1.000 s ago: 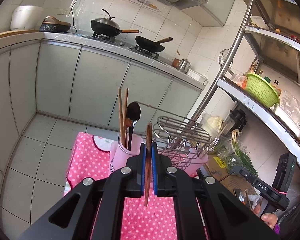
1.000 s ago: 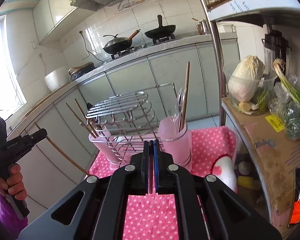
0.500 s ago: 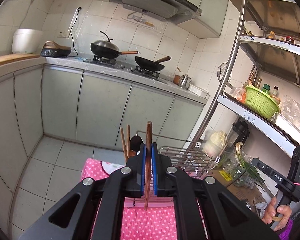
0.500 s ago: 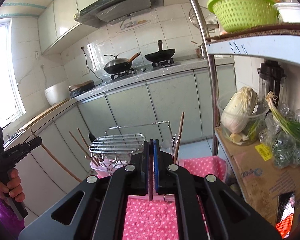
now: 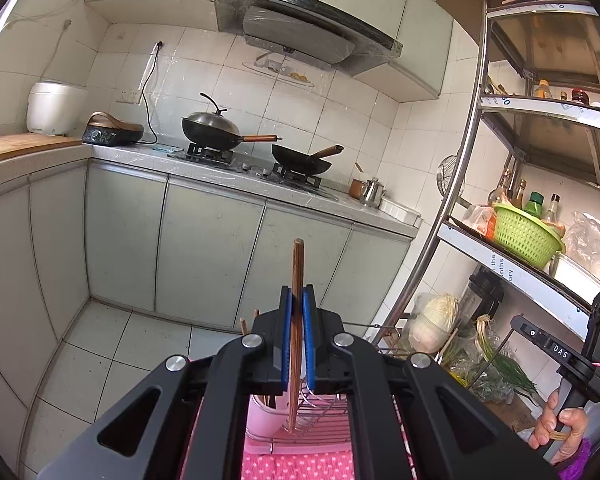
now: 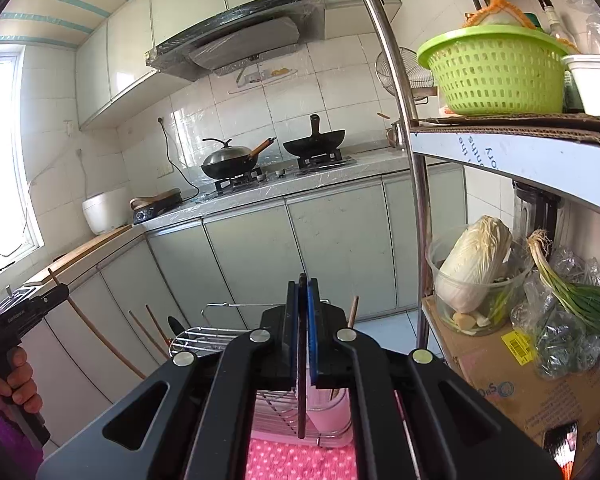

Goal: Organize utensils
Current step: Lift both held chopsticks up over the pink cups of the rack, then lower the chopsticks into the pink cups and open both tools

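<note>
I've got the left gripper [image 5: 296,300] pinched tight on a brown wooden chopstick [image 5: 297,264]. The blue pads are pressed against it from both sides, w/ the stick running near vertical through them: top end poking well above the fingertips, bottom end hanging below the jaws over the wire dish rack [image 5: 320,416].

Right gripper [image 6: 302,292] is likewise clamped on a thin dark stick [image 6: 301,400], prob. the matching chopstick. It's seen edge-on so I can't be sure of material. Its long axis is also upright; only a short bit clears the top of the pads and most of it dangles below.

What the next move turns on: the pale pink plastic utensil cup [image 5: 264,412] sits below and just fwd of the left jaws, partly hidden by the gripper body, on the pink polka-dot cloth [image 5: 296,464]. In the right view the same cup [image 6: 326,412] is below and slightly right of the jaws, beside the rack [image 6: 204,338].

So both sticks are above the cup, already aligned w/ its opening axis. I judge no re-tilt is needed, just lower straight down. Left stick's tip looks closer to the cup mouth, so I'd drop that one first. Risk: the tip snagging on the rack wires, which lie right next to the cup.
</note>
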`<state>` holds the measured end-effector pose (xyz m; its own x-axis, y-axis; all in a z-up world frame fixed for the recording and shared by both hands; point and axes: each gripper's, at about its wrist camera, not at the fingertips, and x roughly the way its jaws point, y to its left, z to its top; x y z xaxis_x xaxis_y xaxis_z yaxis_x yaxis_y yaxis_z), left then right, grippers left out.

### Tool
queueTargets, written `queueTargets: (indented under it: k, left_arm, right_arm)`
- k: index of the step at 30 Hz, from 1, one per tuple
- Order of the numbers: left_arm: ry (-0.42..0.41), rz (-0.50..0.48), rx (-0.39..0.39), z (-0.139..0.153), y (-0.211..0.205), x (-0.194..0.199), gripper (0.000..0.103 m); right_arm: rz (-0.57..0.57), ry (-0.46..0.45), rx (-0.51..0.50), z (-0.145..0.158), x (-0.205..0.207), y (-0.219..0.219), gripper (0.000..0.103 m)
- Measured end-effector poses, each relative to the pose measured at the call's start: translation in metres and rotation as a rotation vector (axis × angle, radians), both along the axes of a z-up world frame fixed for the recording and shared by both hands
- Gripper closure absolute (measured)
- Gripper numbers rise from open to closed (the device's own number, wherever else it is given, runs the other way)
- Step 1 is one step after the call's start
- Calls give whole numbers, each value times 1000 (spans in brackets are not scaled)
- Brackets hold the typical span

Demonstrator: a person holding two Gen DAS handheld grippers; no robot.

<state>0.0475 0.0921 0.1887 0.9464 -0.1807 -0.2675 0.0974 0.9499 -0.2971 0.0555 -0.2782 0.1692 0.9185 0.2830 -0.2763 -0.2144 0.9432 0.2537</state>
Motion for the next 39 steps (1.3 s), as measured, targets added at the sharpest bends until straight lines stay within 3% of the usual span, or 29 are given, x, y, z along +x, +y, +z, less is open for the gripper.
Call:
queueTargets:
  k: [11, 24, 39]
  left_arm:
    - [-3, 28, 9, -2, -3, 32, 98]
    - [40, 36, 7, -23, -4, 57, 98]
    - [146, 20, 2, -67, -7, 68, 98]
  right_arm:
    - [-7, -23, -28, 3, 38, 10, 99]
    - [-9, 5, -50, -17, 65, 17, 99]
    - [-16, 140, -62, -69, 76, 16, 99]
